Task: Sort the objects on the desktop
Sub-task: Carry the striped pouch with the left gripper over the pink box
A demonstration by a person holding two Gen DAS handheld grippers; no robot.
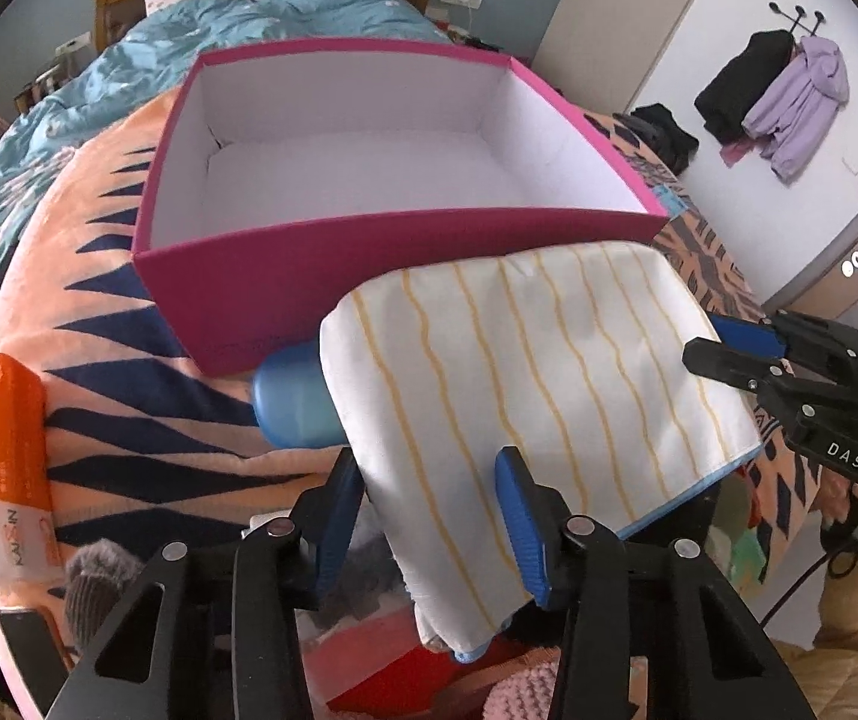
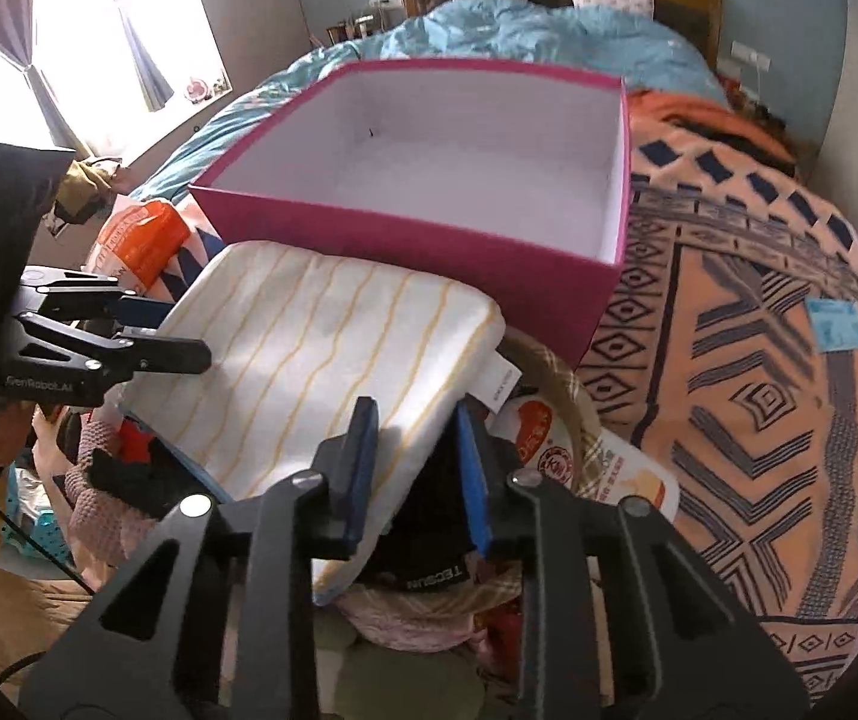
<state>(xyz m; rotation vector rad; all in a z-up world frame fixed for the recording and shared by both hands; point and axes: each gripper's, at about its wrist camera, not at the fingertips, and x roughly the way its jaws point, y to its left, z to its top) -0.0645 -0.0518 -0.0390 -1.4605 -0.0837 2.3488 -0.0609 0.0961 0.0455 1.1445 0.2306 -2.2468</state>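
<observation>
Both grippers, left (image 1: 435, 534) and right (image 2: 417, 474), pinch the folded towel (image 1: 537, 384); it could sag and catch the box (image 1: 369, 276) wall.

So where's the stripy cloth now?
The stripy cloth hangs between both hand-held grippers, left and right, just in front of the empty pink box.
</observation>
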